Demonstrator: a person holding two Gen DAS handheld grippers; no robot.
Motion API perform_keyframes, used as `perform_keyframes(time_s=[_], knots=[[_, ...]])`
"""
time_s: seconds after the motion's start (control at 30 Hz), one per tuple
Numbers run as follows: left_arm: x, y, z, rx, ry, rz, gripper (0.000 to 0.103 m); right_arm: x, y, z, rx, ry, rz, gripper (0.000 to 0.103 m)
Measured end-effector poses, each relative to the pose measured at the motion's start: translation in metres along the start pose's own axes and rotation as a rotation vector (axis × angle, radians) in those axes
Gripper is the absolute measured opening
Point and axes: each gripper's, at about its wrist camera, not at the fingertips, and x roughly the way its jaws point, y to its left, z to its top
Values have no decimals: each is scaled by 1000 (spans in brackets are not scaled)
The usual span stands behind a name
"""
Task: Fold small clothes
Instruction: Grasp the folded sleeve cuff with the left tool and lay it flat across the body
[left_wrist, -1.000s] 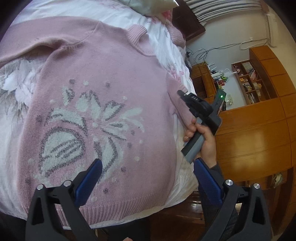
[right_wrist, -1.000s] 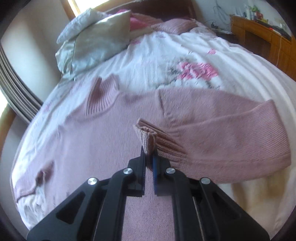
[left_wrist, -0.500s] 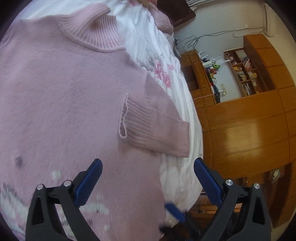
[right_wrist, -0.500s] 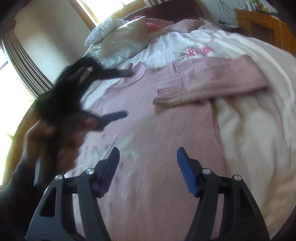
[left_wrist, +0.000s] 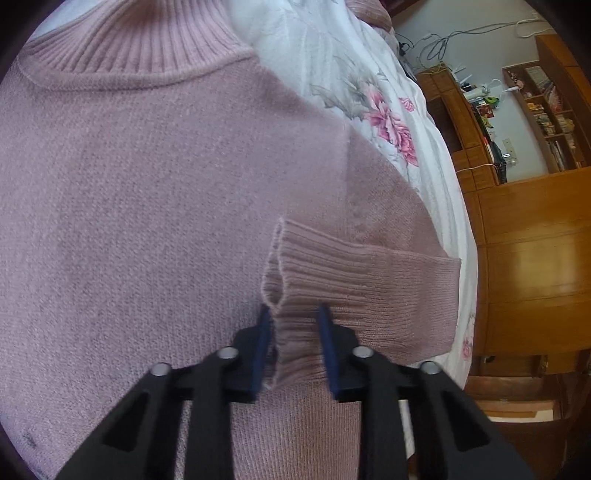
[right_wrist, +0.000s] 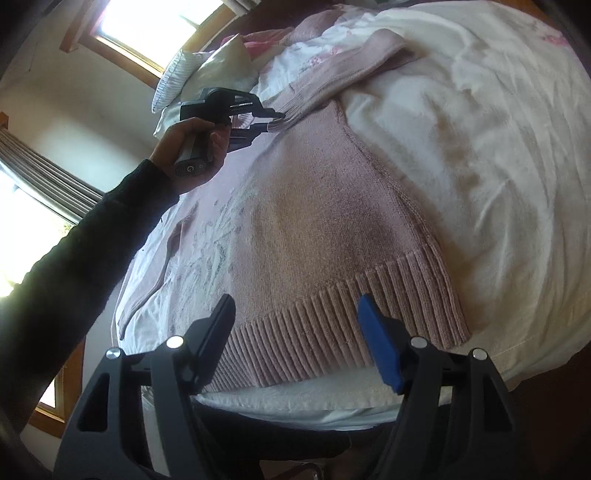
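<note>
Left tool (left_wrist: 293, 343) pinches the sleeve cuff (left_wrist: 295, 280); right tool (right_wrist: 295, 328) gapes, empty, over the sweater (right_wrist: 314, 206) hem at the bed (right_wrist: 480, 147) edge. Grip the hem squarely, fold together.

bed (right_wrist: 498, 147) floral white cover | wooden shelves (left_wrist: 543, 122) | sunlit window (right_wrist: 155, 33) | pillows (right_wrist: 199, 70)
</note>
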Motion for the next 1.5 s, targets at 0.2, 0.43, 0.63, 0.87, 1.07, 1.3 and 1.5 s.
perform_keyframes(time_s=[0.2,0.43,0.63,0.87,1.07,1.3,1.5], knots=[[-29,-15,0,60,-29,-30,5,-1,3,0,1,3,3,69],[-128,-31,17,131,-124,-51,5,-7,19,-2,-29,-6,6,69],[-227,-16,26,166,-218,-3,5,-2,38,-9,-54,15,21,69],[-280,30,34,133,-274,63,5,5,57,-16,-78,32,23,69],[-294,73,33,83,-290,80,5,11,64,-18,-79,46,16,69],[-292,121,32,16,-286,85,5,19,70,-20,-85,59,16,69],[-275,161,31,-37,-261,98,5,27,70,-20,-81,75,12,69]])
